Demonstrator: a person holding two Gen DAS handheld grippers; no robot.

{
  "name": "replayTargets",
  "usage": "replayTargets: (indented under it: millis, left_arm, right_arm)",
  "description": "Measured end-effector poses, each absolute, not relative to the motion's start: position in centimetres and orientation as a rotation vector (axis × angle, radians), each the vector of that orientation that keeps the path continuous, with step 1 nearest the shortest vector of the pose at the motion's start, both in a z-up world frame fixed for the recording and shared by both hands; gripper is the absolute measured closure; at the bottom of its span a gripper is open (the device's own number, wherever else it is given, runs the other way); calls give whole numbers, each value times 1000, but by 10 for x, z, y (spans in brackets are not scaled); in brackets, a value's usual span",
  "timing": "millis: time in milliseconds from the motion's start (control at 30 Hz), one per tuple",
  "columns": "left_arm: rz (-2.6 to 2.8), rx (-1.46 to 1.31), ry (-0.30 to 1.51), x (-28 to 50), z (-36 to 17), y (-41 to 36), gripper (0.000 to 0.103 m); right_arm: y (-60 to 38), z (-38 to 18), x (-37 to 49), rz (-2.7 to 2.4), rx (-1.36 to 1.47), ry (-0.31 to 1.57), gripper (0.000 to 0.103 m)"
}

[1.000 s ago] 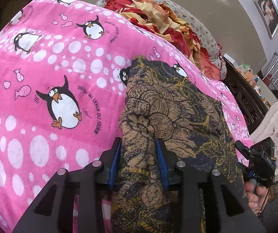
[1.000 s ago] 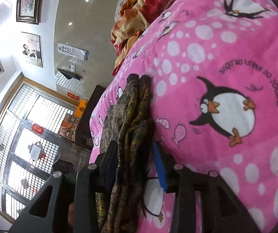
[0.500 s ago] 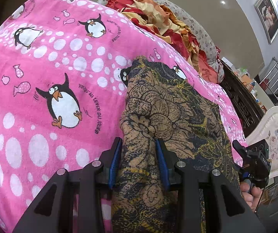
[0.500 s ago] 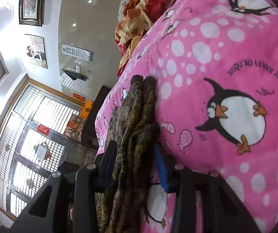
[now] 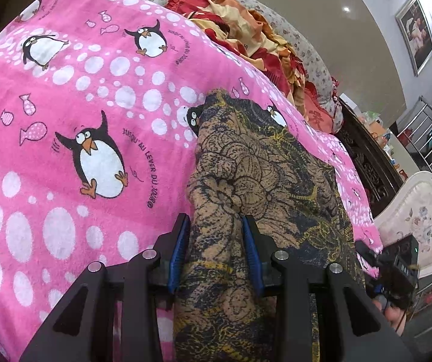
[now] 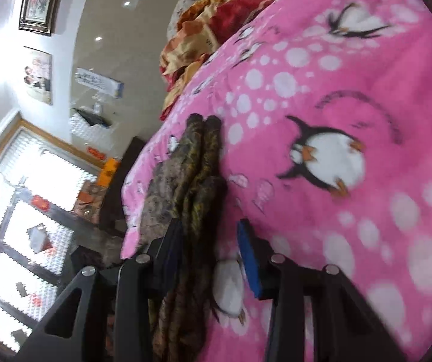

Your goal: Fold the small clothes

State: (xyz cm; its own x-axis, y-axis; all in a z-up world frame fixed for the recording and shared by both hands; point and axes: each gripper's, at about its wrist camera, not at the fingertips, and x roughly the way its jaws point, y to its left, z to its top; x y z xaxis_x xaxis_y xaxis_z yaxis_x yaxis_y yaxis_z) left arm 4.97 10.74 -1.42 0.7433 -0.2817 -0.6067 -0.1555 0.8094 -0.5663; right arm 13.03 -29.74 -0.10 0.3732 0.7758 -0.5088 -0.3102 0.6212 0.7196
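Note:
A brown and dark blue patterned garment (image 5: pixel 255 181) lies folded on the pink penguin blanket (image 5: pixel 65 114). My left gripper (image 5: pixel 216 241) is shut on the garment's near left edge, cloth bunched between its blue pads. In the right wrist view the same garment (image 6: pixel 192 166) shows edge-on as stacked layers. My right gripper (image 6: pixel 211 244) has its jaws apart; the cloth lies against the left pad and clear of the right pad (image 6: pixel 247 259). The right gripper also shows at the far right of the left wrist view (image 5: pixel 397 259).
A red and yellow floral quilt (image 5: pixel 252 36) is heaped at the head of the bed. A dark carved wooden bed frame (image 5: pixel 366 157) and a white upholstered chair (image 5: pixel 421 211) stand to the right. The blanket (image 6: pixel 351 90) spreads wide beside the garment.
My right gripper's jaws have opened, letting go of the garment's layers, and its view has shifted slightly. My left gripper stays shut on the cloth and has barely moved.

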Motion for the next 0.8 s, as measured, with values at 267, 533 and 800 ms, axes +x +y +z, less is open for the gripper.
replayTargets:
  millis: [267,533,800]
  left_arm:
    - [-90,-664,729,42,-15,112,87]
    - [-97,-678,723,37,-16,112,86]
    - [-97,-679,724,36,-15,112,86]
  right_arm:
    - [-316,8,74,650,497,919,63]
    - [-316,10,65,622,446,917,63]
    - [-328,6,66,679,541,891,63]
